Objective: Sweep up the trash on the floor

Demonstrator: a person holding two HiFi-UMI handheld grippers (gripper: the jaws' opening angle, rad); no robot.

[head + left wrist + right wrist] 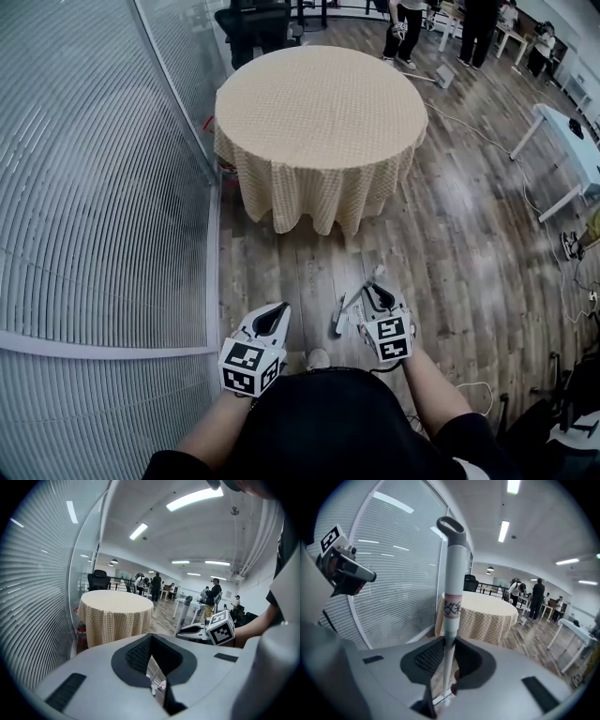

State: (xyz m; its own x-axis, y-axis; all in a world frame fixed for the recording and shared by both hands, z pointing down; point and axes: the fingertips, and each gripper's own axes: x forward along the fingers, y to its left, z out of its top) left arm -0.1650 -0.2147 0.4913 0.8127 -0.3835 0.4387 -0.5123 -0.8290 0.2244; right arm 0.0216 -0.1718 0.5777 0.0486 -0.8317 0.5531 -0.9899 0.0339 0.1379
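My right gripper point(377, 292) point(446, 654) is shut on the thin lower part of an upright grey-white broom handle point(451, 592). The handle has a loop at its top and a label band, and its top end point(379, 273) shows in the head view. Below my right gripper, a white and dark piece point(341, 321) of the tool lies near the wooden floor. My left gripper point(271, 320) point(150, 640) hangs to the left, its pads together with nothing between them. Small white bits point(157, 686) show on the floor through the slit below the left pads. A pale lump point(318, 358) lies on the floor by my body.
A round table point(319, 112) with a beige checked cloth stands just ahead. A glass wall with blinds point(94, 206) runs along the left. A white desk point(574, 141) is at the right, and a cable point(473, 389) lies on the floor. Several people stand at the back.
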